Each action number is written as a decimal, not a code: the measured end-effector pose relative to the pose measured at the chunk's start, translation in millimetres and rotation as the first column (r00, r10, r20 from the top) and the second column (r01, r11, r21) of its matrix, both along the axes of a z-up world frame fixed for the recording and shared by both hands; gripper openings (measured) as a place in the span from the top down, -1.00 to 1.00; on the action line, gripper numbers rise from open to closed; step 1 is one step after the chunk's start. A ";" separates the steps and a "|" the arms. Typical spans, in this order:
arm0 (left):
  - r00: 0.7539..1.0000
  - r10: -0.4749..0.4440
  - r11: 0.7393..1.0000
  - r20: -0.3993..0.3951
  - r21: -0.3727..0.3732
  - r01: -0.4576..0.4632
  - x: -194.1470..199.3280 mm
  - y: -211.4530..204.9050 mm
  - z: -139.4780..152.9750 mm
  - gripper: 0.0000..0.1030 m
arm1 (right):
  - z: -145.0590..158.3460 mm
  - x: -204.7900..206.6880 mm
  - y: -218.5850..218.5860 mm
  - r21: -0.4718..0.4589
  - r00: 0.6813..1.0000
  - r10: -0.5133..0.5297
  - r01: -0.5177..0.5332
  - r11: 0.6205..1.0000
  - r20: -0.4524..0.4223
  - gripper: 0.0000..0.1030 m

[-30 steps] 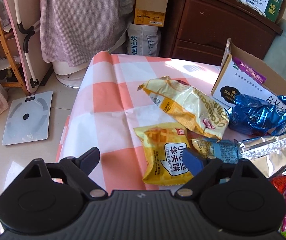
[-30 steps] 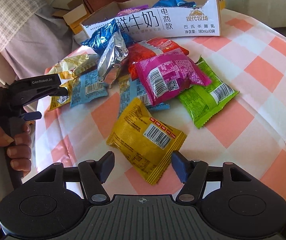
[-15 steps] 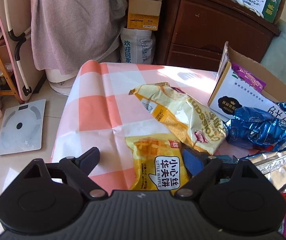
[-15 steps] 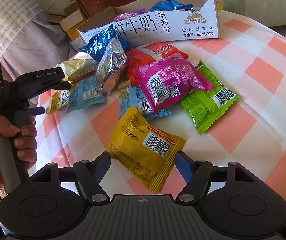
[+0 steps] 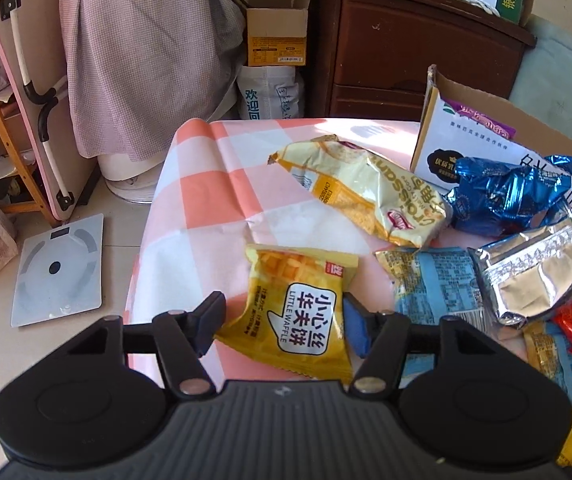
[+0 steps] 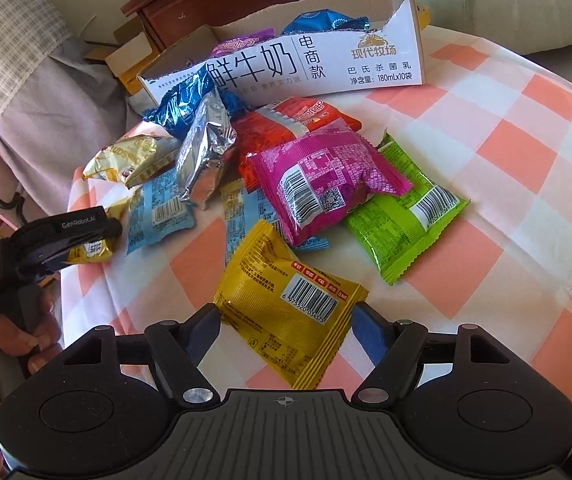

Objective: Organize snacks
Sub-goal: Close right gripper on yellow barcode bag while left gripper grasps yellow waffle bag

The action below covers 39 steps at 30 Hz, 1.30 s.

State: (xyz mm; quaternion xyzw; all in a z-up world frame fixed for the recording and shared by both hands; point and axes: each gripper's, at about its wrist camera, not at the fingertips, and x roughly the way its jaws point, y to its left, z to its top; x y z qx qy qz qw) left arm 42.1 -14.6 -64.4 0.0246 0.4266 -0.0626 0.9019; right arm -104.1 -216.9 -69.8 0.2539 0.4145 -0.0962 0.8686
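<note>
A yellow Little Waffle packet (image 5: 298,312) lies near the table's edge between the fingers of my left gripper (image 5: 282,320). Its jaws are closing and both pads press the packet's sides, which buckle. In the right wrist view the left gripper (image 6: 86,236) shows at the left with that packet (image 6: 90,254) in it. My right gripper (image 6: 286,328) stands open around a yellow barcode packet (image 6: 286,304) lying flat, its fingers close beside the packet's corners. A cut-open milk carton box (image 6: 366,64) at the back holds a few snacks.
Loose snacks crowd the checked tablecloth (image 6: 486,240): a pink packet (image 6: 326,176), a green one (image 6: 406,220), a red one (image 6: 286,124), a silver one (image 5: 538,276), a blue foil one (image 5: 502,196) and a croissant bag (image 5: 366,196). A person's hand (image 6: 2,344) holds the left handle. The table edge drops to the floor on the left.
My left gripper moved forward over the waffle packet and its fingers closed in on it. The right gripper's fingers spread wider around the yellow barcode packet.
</note>
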 end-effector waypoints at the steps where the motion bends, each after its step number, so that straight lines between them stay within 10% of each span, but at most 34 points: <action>1: 1.000 -0.004 1.000 -0.003 -0.005 0.004 -6.5 0.8 0.1 -0.18 | 0.0 0.1 -1.7 0.003 1.000 -0.007 0.007 1.000 0.003 -0.43; 16: 0.998 -0.045 0.999 -0.051 -0.016 0.044 -85.0 6.3 2.4 -0.17 | 6.5 -9.9 0.3 0.076 0.985 0.172 -0.170 0.983 -0.023 -0.42; 22: 0.996 -0.069 0.998 -0.058 0.008 0.070 -95.9 4.2 2.3 -0.17 | 23.4 -11.7 11.7 -0.172 0.960 0.279 -0.275 0.946 -0.001 -0.52; 34: 0.995 -0.084 0.995 -0.051 0.044 0.086 -99.3 1.3 1.9 -0.21 | -2.7 9.2 39.0 -0.304 0.937 0.339 -0.348 0.887 -0.085 -0.46; 39: 0.992 -0.117 0.992 -0.046 0.044 0.119 -102.5 -5.1 3.8 0.06 | -3.6 9.3 48.3 -0.366 0.934 0.349 -0.352 0.862 -0.075 -0.09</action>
